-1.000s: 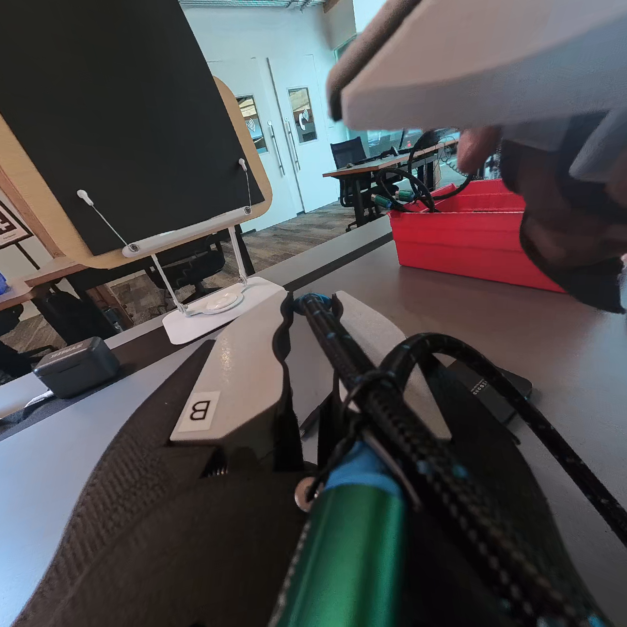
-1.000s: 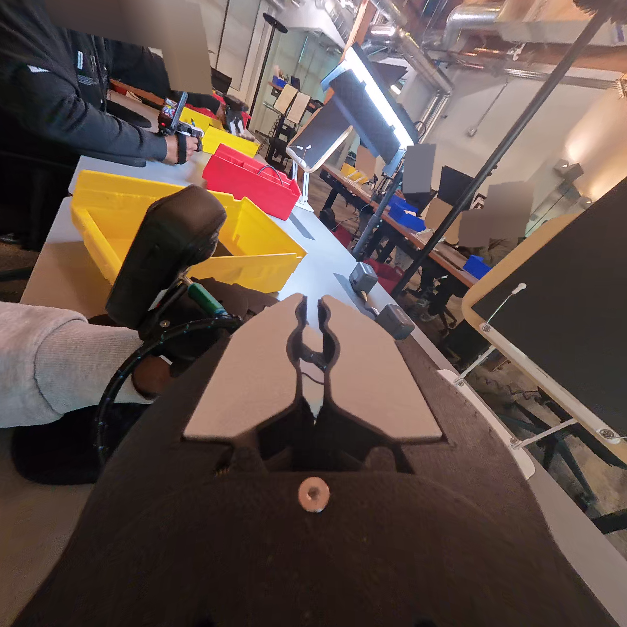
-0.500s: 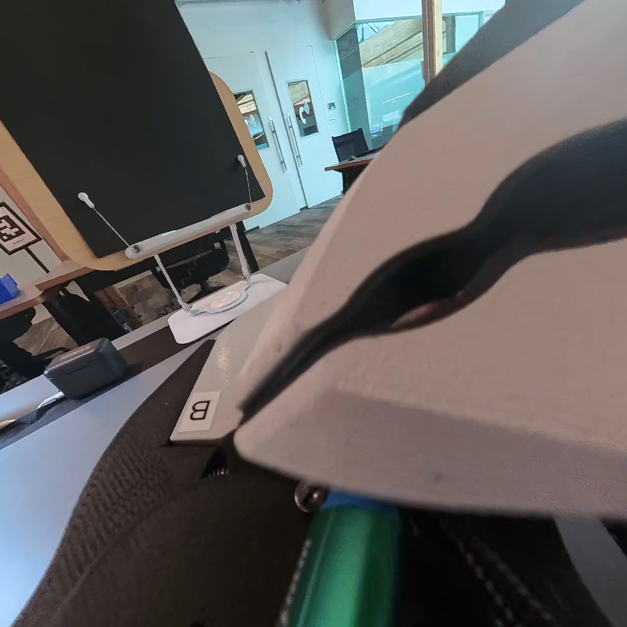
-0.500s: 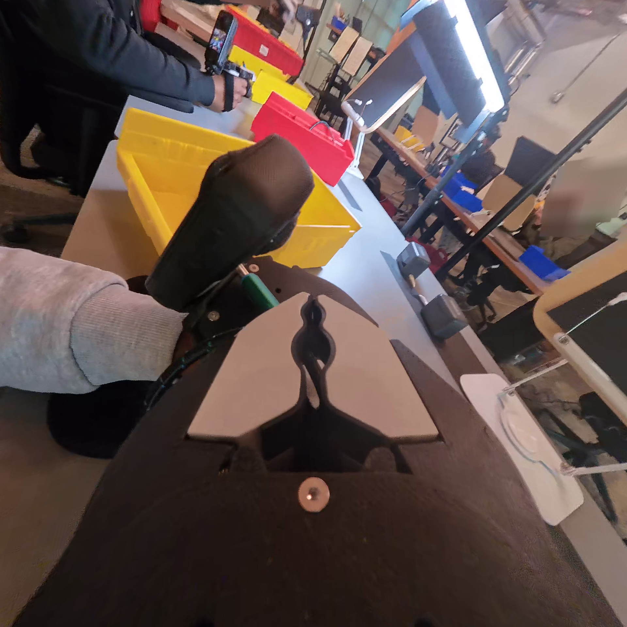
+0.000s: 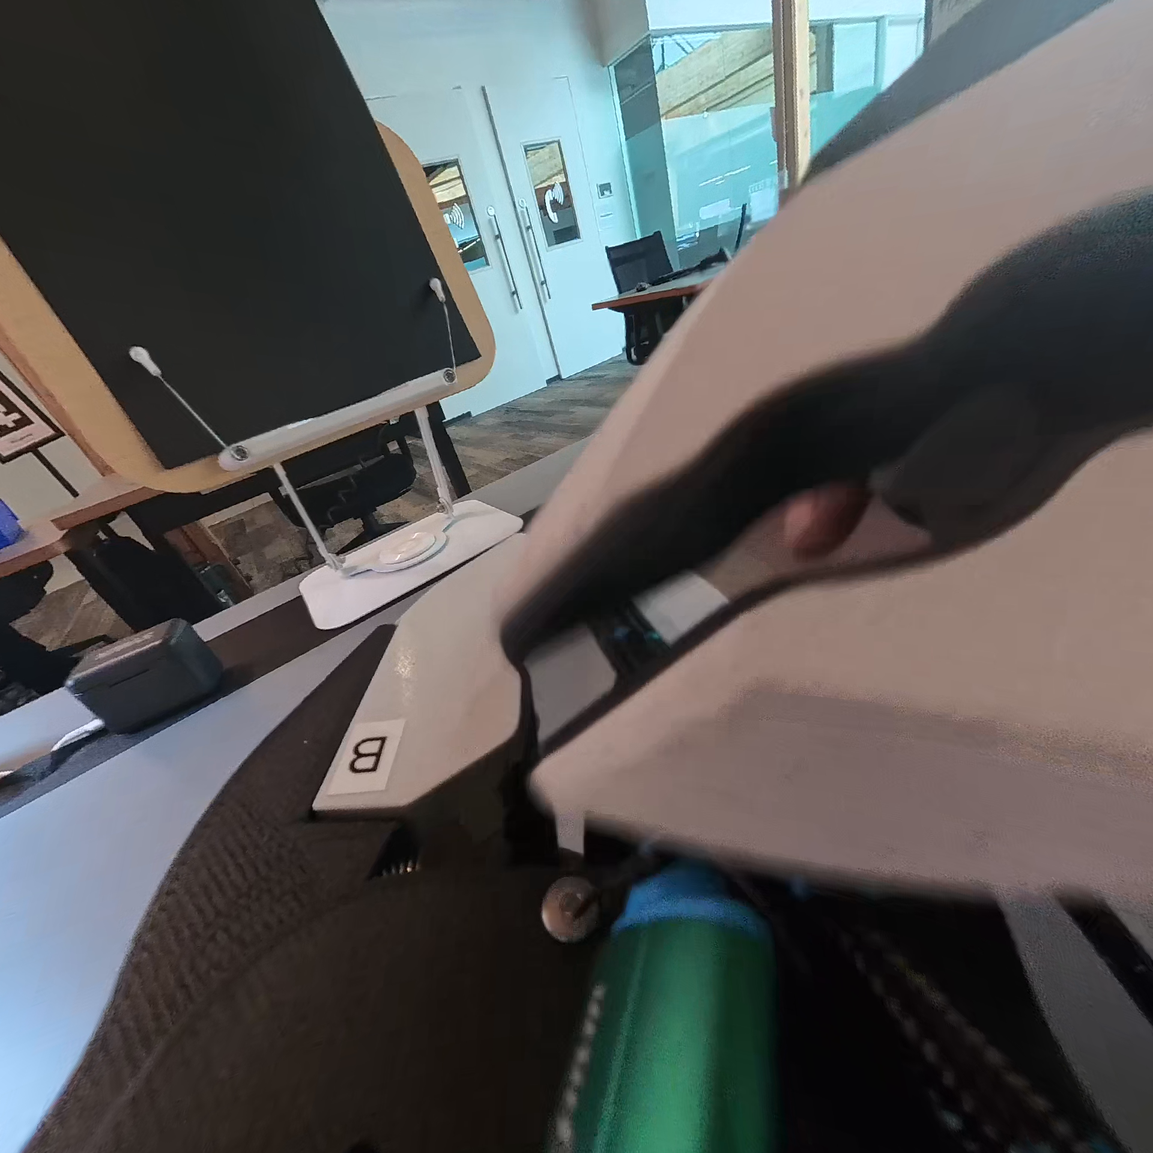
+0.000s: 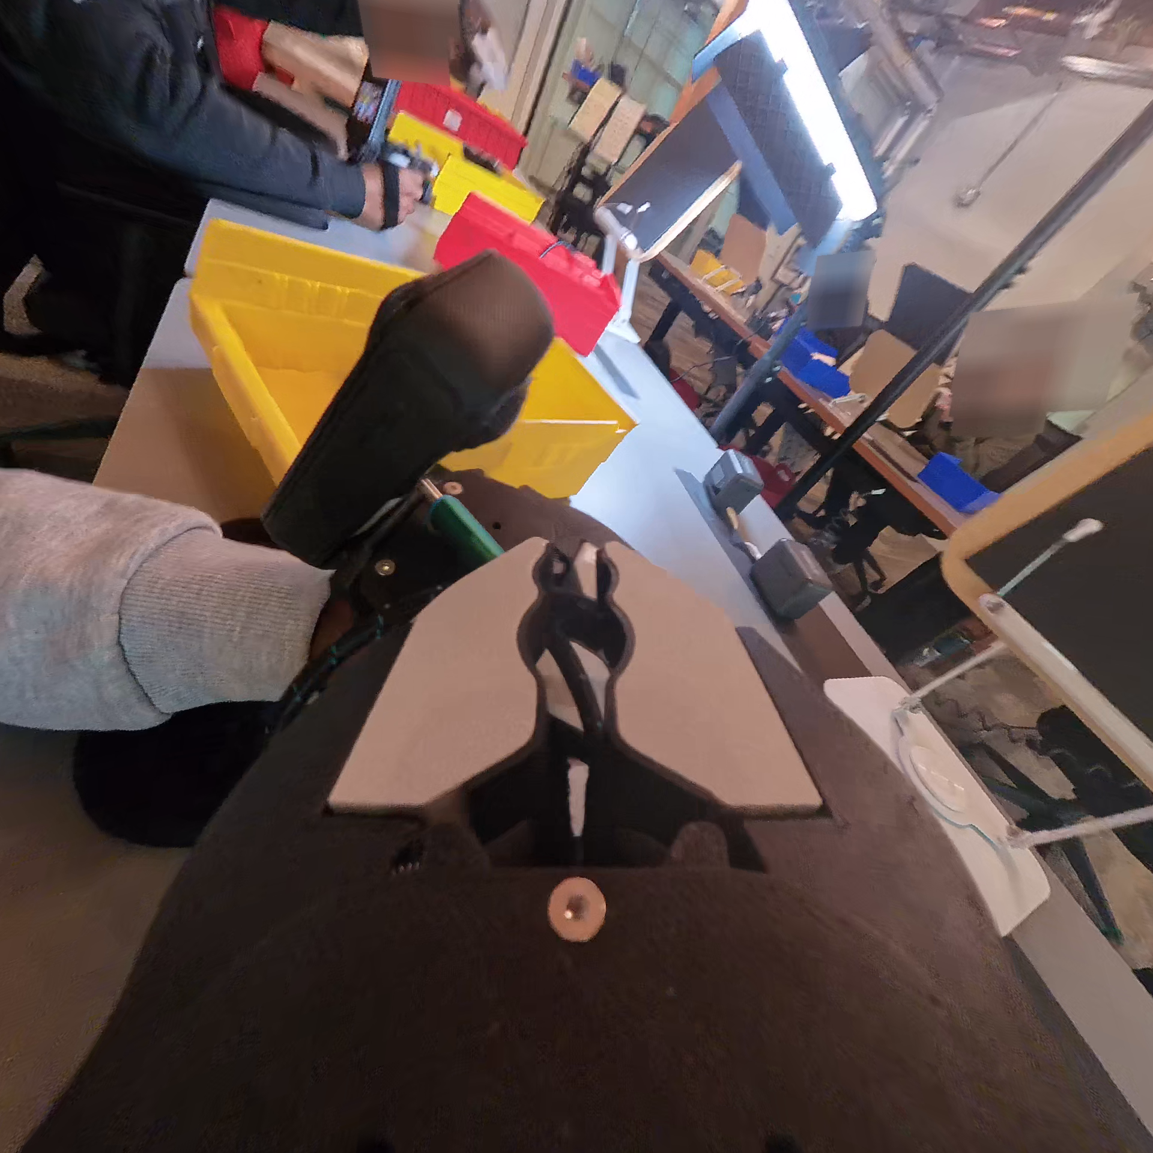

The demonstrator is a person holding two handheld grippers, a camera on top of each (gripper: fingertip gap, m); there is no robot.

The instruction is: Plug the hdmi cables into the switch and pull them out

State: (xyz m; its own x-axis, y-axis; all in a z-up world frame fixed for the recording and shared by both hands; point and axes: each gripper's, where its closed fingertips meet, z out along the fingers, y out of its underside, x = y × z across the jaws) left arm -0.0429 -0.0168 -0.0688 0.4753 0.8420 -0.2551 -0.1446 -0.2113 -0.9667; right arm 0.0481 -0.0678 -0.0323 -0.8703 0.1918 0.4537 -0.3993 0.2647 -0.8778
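In the left wrist view my left gripper has its B-labelled finger in sight. Its other finger is hidden under my right gripper, whose grey fingers lie across it from the right. A black braided HDMI cable shows in the gap, and its green plug barrel lies over the left gripper's base. In the right wrist view my right gripper has its tips almost together around the thin black cable. The left gripper's black handle stands just beyond. The switch is hidden.
A dark board on a white stand and a dark grey box sit at the table's far edge. A yellow bin and a red bin stand beyond the grippers. Another person works farther along. A grey sleeve holds the left gripper.
My right gripper has swung in over the left gripper's fingers and now covers them and the cable. Its tips have parted slightly around the cable. The left gripper has stayed put.
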